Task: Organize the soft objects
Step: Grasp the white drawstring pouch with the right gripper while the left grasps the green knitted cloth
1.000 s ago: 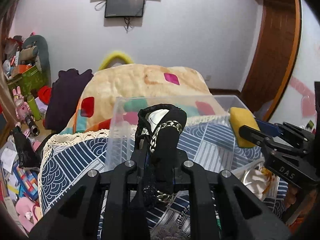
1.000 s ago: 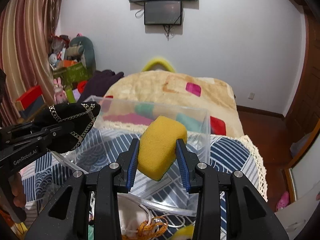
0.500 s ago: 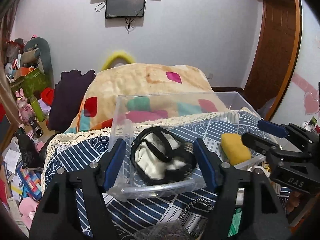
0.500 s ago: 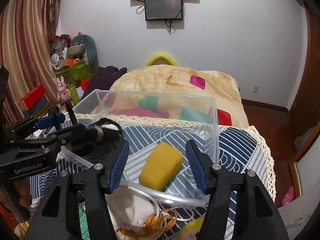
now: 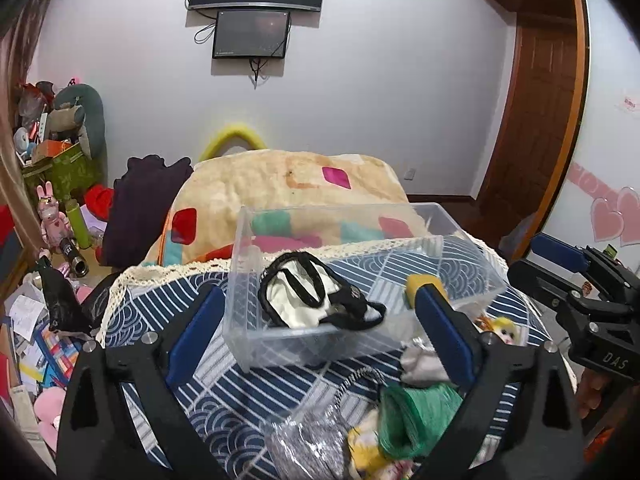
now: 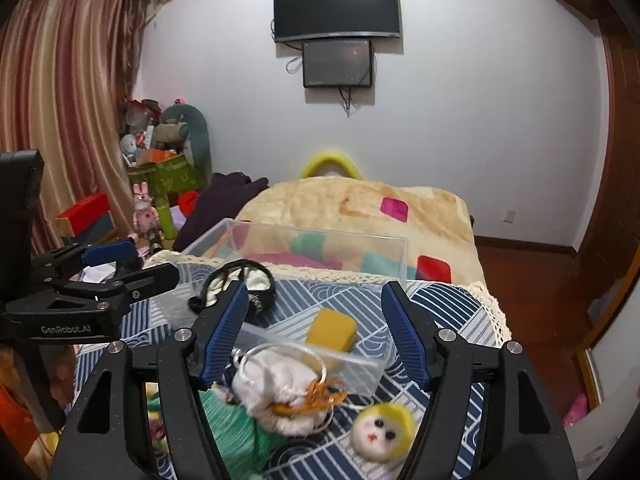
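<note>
Left gripper (image 5: 316, 328) is standing with its blue-padded jaws spread wide, gripping nothing. Seen from the right wrist view, white lettering on its black body is reading "GenRobot.AI". Right gripper (image 6: 314, 326) is likewise standing released, jaws wide apart and empty; from the left wrist view its body is showing the letters "DAS".

Ahead of both grippers, at 12 o'clock, a clear plastic box (image 5: 320, 344) is resting on a blue-and-white patterned cloth (image 5: 160, 304). Inside the box, a black-and-white purse (image 5: 316, 300) with a small label, too blurred to read, is lying toward the 9 o'clock side. A yellow sponge (image 6: 332, 328) is lying inside toward the 3 o'clock side, apart from the purse.

Just outside the box's near wall, at 6 o'clock, a white drawstring pouch (image 6: 280, 384), a green cloth (image 5: 416, 412) and a yellow-haired doll head (image 6: 380, 432) are lying in a loose heap.

Beyond the box, a cream blanket (image 6: 360, 208) with coloured patches is covering the bed. Two dark screens (image 6: 336, 32) are hanging on the far wall.
</note>
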